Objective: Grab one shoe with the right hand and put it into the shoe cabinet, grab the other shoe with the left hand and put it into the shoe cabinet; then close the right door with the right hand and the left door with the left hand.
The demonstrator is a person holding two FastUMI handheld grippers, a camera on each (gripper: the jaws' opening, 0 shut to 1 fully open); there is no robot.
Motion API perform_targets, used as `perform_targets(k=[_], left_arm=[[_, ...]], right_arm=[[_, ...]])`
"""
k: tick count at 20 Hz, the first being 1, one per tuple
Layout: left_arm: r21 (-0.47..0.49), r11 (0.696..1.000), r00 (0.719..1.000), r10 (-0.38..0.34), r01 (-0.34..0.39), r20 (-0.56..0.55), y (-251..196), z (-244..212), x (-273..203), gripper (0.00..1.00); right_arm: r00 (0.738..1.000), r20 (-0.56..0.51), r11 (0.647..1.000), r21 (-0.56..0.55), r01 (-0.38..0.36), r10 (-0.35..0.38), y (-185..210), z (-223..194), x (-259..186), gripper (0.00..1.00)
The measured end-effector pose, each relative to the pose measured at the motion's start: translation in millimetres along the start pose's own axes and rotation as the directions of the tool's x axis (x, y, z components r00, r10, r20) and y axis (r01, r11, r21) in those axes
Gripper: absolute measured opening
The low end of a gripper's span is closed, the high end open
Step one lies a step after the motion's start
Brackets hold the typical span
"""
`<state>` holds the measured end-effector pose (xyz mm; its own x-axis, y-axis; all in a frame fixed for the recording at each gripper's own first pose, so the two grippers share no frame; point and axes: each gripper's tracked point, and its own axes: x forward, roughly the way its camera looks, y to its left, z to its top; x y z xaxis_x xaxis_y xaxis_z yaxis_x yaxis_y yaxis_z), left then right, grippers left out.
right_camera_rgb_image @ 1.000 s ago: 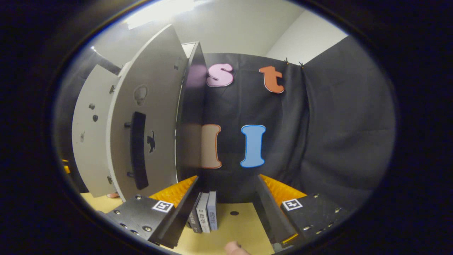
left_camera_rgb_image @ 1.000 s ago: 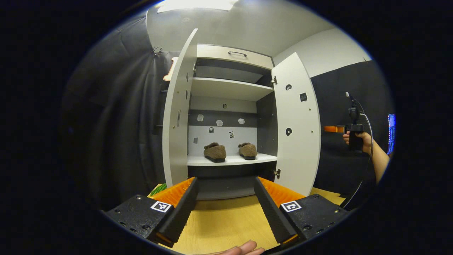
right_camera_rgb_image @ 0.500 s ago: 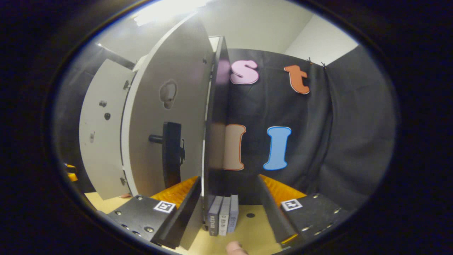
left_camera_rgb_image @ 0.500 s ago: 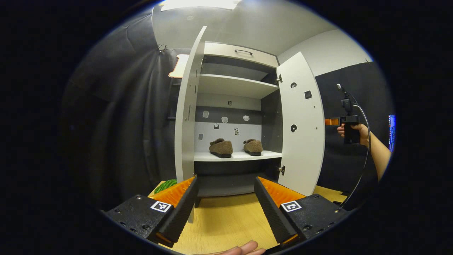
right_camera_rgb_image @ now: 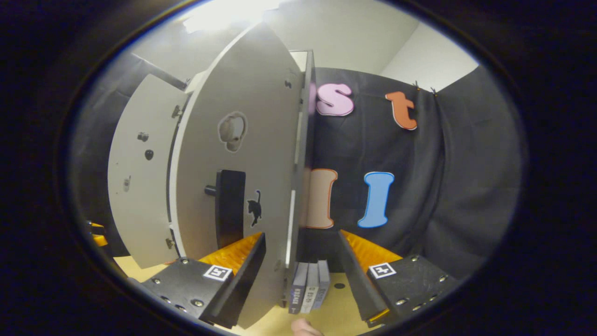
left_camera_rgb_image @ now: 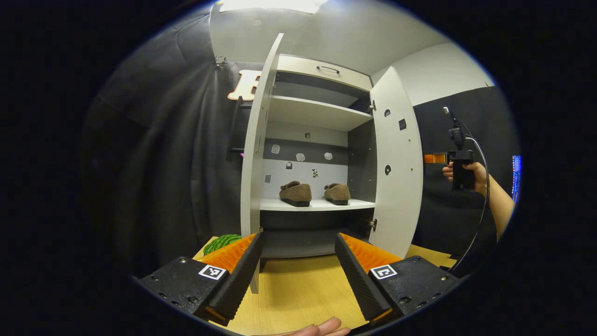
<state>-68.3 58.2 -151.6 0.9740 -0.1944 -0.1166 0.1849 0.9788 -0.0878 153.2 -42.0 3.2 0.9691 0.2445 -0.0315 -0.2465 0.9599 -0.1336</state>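
In the left gripper view, we see the left gripper (left_camera_rgb_image: 296, 261) with its jaws spread wide and nothing between them, poised above the table (left_camera_rgb_image: 298, 298) in front of the cabinet (left_camera_rgb_image: 317, 154). A fingertip (left_camera_rgb_image: 322, 328) of the holding hand shows at the bottom edge. Beyond the fingers, we find the left door (left_camera_rgb_image: 255, 154) standing open, almost edge-on to the camera, its lower edge just beside the left finger. On the lower shelf (left_camera_rgb_image: 317, 204) both shoes sit side by side, slightly apart: the left shoe (left_camera_rgb_image: 295, 193) and the right shoe (left_camera_rgb_image: 337, 193). Above them we note an upper shelf (left_camera_rgb_image: 317, 114) and a drawer (left_camera_rgb_image: 322, 72) with a handle at the top. The right door (left_camera_rgb_image: 396, 163) stands open at the cabinet's right side. Further right, we see a hand (left_camera_rgb_image: 466, 175) holding the right gripper (left_camera_rgb_image: 436, 158) behind that door; we cannot tell from here how its jaws stand. A green object (left_camera_rgb_image: 223, 242) lies on the table left of the cabinet. In the right gripper view, the right gripper (right_camera_rgb_image: 301, 261) has its jaws wide and grips nothing; the right door (right_camera_rgb_image: 242, 186) fills the space ahead, its free edge lying between the fingers near the left one. We note a dark handle (right_camera_rgb_image: 229, 207) on the door's outer face, and three books (right_camera_rgb_image: 310, 291) upright on the table past the door's edge.
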Motion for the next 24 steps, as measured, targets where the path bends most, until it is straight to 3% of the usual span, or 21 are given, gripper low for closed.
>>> perform_targets(k=[3, 6, 10, 17, 19, 24], left_arm=[[0.017, 1.0, 1.0, 0.008, -0.008, 0.007, 4, 3, -1, 0.97], [0.035, 0.999, 1.0, 0.022, -0.023, 0.018, 9, 6, -4, 0.96], [0.036, 0.999, 1.0, 0.017, -0.017, 0.021, 5, 6, -5, 0.96], [0.018, 1.0, 1.0, 0.008, -0.008, -0.002, 1, -3, -1, 0.96], [0.018, 1.0, 1.0, 0.015, -0.015, -0.001, 4, -2, 0, 0.97], [0.036, 0.999, 0.999, 0.035, -0.036, 0.005, 13, -1, 0, 0.96]], right_arm=[[0.999, 0.036, 0.999, 0.01, 0.039, -0.039, 6, 10, 8, 0.89], [1.0, 0.018, 0.998, 0.056, 0.024, -0.025, 13, 4, 12, 0.92], [0.999, 0.032, 0.999, 0.007, 0.039, -0.039, 16, 3, 11, 0.89], [0.998, 0.012, 0.998, 0.024, 0.054, -0.054, 27, -5, 12, 0.89], [1.0, 0.012, 0.999, 0.025, 0.023, -0.023, 39, -7, 15, 0.92], [0.996, 0.007, 0.98, 0.174, -0.094, 0.094, 71, -12, 22, 0.9]])
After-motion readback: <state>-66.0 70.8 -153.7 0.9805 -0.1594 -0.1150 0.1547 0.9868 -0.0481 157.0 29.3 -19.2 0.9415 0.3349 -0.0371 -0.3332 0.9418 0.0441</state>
